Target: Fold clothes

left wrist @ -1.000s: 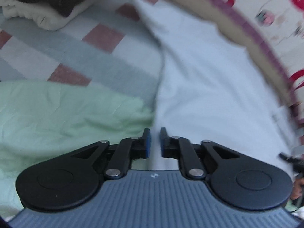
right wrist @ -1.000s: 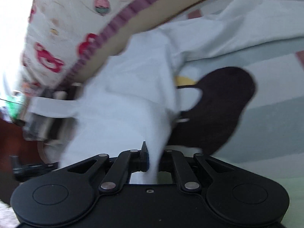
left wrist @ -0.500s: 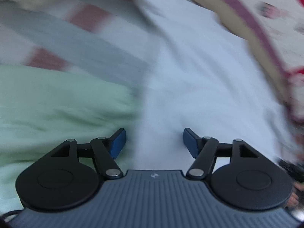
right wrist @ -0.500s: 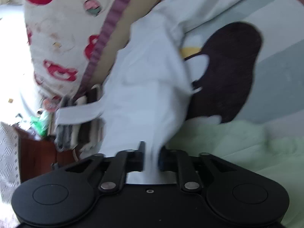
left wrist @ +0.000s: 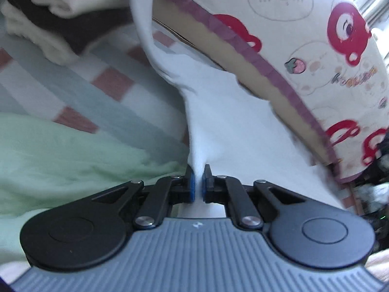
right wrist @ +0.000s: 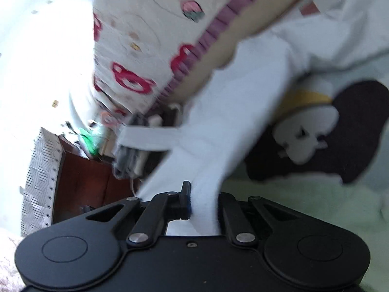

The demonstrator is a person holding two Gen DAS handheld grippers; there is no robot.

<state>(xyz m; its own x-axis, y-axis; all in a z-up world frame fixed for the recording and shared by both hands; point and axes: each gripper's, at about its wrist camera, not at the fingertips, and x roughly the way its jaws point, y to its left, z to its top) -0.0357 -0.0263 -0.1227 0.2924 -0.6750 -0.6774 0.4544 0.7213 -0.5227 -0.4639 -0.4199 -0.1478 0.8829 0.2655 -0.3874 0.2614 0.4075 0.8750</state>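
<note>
A white garment (left wrist: 231, 126) hangs lifted off the bed, stretched up toward the top of the left wrist view. My left gripper (left wrist: 199, 182) is shut on a pinched fold of its lower edge, with cloth between the blue pads. In the right wrist view the same white garment (right wrist: 231, 121) runs down into my right gripper (right wrist: 201, 202). Its jaws are closing with a thick fold of the cloth between them. That fold hides the right finger. A white sleeve band (right wrist: 145, 136) sticks out to the left.
A pale green cloth (left wrist: 60, 150) lies on the striped bedsheet (left wrist: 85, 80) under both grippers. Folded clothes (left wrist: 48, 19) are stacked at the far left. A bear-print quilt (left wrist: 304, 36) rises behind the garment. A dark cartoon print (right wrist: 340, 133) marks the sheet; a wooden cabinet (right wrist: 82, 177) stands beside the bed.
My left gripper spread wide, then shut on the white garment's edge. Both grippers rose and tilted up, lifting the cloth. The right gripper stayed on its fold.
</note>
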